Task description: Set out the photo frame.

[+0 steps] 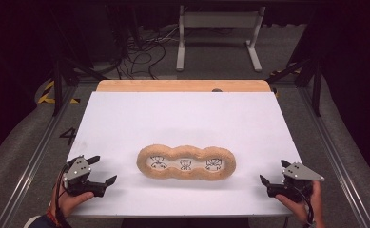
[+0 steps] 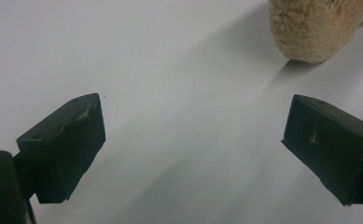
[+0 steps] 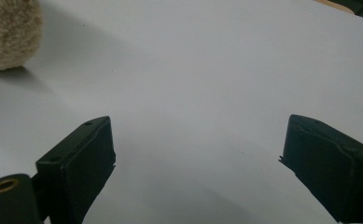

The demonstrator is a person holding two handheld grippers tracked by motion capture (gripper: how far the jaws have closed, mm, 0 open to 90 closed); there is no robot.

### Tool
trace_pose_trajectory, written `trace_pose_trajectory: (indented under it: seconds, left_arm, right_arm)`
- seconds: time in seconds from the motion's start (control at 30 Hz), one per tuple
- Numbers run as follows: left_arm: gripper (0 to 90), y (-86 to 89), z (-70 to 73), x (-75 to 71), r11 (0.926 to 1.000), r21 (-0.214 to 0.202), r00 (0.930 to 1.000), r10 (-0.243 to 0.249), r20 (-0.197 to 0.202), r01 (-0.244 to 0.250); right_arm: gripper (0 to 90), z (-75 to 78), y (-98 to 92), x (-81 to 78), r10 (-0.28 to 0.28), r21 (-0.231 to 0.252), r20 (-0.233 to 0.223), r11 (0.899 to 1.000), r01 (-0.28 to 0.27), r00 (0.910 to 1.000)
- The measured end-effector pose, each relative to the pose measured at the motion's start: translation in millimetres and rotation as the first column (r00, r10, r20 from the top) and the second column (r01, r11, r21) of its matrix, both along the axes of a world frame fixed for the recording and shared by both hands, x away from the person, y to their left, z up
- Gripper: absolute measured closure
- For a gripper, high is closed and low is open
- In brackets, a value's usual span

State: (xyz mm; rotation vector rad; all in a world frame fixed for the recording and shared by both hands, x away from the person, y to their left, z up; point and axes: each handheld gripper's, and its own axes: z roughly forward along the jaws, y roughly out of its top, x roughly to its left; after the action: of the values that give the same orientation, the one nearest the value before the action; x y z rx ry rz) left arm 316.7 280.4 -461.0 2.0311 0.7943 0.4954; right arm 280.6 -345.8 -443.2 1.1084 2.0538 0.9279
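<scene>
A fuzzy tan ring [image 1: 186, 163], shaped like three joined loops, is lying on the white surface [image 1: 182, 118] a little toward its near edge, midway between its sides. The left gripper [image 1: 102, 171] is sitting at the near left corner with its jaws spread apart, gripping nothing. The right gripper [image 1: 274, 173] is sitting at the near right corner, likewise wide apart, both well clear of the ring.
</scene>
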Motion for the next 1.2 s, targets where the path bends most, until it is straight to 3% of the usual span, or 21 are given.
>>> trace_pose_trajectory:
  seconds: [0.13, 0.43, 0.57, 0.87, 1.2]
  left_arm:
    - [6.0, 4.7, -0.7, -0.2, 0.9996, -0.026, 1.0000, 0.007, -0.002, -0.007]
    - [6.0, 8.7, -1.1, -3.4, 0.9992, -0.040, 0.9999, -0.002, -0.015, 0.001]
    - [5.9, 9.9, 0.6, -6.2, 0.9980, -0.064, 0.9998, -0.005, -0.019, 0.004]
    - [5.9, 5.0, -1.5, -7.2, 0.9986, -0.046, 0.9991, -0.030, -0.031, 0.028]
    - [5.8, 3.5, -2.1, -5.8, 0.9982, -0.052, 0.9988, -0.033, -0.035, 0.032]
  right_arm:
    - [8.8, -1.9, -8.0, -1.8, -0.011, 0.056, 0.009, 0.998, 0.010, 0.9999]
    - [8.5, -5.3, -16.9, -3.1, -0.035, 0.101, 0.015, 0.994, 0.033, 0.9993]
    - [8.4, -5.6, -19.0, -3.7, -0.042, 0.095, 0.014, 0.995, 0.041, 0.9990]
    - [8.6, -4.9, -18.7, -4.3, -0.044, 0.095, 0.015, 0.995, 0.042, 0.9989]
    - [8.5, -4.3, -16.5, -6.0, -0.044, 0.081, 0.018, 0.996, 0.043, 0.9989]
